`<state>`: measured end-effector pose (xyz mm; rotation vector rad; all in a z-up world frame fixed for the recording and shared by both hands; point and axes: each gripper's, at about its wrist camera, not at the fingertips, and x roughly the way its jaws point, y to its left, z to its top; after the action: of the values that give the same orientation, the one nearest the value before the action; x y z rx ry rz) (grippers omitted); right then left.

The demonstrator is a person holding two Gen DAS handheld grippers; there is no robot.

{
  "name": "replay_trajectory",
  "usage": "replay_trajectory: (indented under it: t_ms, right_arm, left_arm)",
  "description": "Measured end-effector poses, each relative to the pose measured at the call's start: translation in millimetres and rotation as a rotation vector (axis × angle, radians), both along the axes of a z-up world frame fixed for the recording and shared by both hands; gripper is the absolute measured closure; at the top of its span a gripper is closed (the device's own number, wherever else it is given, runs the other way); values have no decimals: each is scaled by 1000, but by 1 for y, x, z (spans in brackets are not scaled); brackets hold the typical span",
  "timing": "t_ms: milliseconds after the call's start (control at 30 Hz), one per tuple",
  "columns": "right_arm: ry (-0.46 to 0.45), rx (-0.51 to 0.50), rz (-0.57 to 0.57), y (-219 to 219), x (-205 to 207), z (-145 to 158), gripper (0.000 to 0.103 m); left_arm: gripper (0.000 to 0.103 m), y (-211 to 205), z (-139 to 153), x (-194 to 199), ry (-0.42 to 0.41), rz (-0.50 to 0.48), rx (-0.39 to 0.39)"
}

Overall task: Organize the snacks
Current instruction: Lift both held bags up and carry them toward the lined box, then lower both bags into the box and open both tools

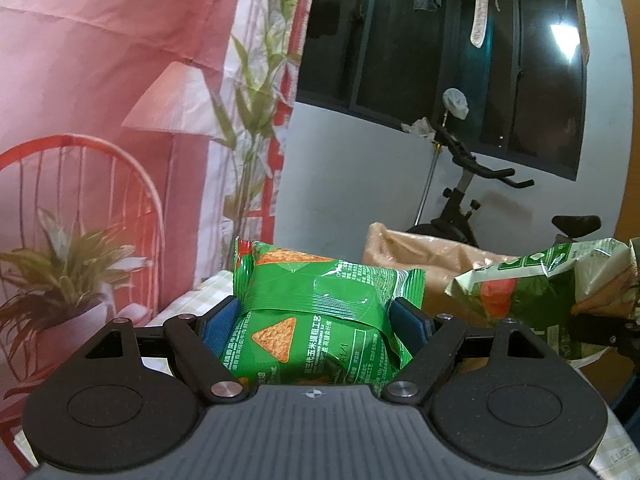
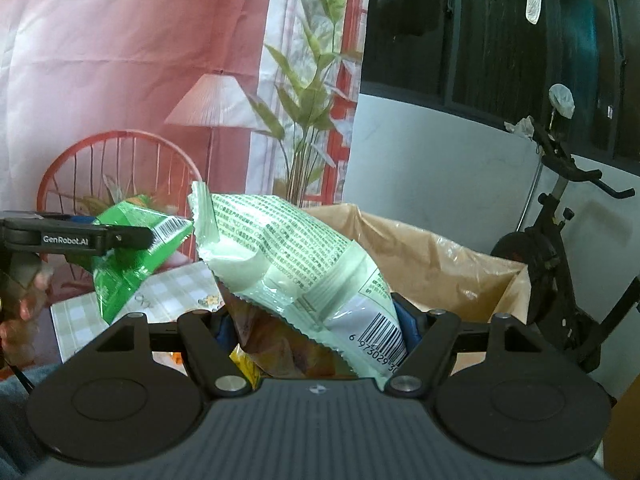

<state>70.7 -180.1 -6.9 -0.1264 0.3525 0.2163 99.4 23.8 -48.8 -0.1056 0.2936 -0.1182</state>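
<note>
While both bags hang above the table (image 2: 120, 312), the left gripper (image 1: 312, 320) pinches a green chip bag (image 1: 316, 312) and the right gripper (image 2: 316, 320) a pale-green bag (image 2: 296, 256); neither looks stowed in the lined box (image 2: 460, 264) yet.

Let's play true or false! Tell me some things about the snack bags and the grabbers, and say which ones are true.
1. The left gripper holds a green chip bag. True.
2. The right gripper is empty. False: its jaws are shut on a pale green bag.
3. Both bags are lying on the table. False: both are held up in the air.
4. A brown lined box sits behind the pale green bag. True.
5. An exercise bike stands by the wall. True.
6. The green chip bag has round cookies printed on it. False: it shows triangle chips.
</note>
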Motion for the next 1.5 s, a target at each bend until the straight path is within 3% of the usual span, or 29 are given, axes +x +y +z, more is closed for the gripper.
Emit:
replay_trajectory:
  t_ms: [533,767,933,1167,1500]
  right_arm:
    - [-92,131,8,-34,16,64,29]
    - [-105,111,-35,-55,41,79,29]
    - [-72,91,-84,-71,73,73,29]
    - [38,148,-162,-99,115,43,29]
    - [123,90,-202,-106,148,10,28]
  left_arm:
    - [19,-26,43,34,-56,-84,10]
    - [19,-41,51,56,-62,-127,17]
    - [19,-60,58,78,-71,-165,38]
    - [19,-87,60,119,-39,-216,61]
    - [17,-112,47,185,93,-212,75]
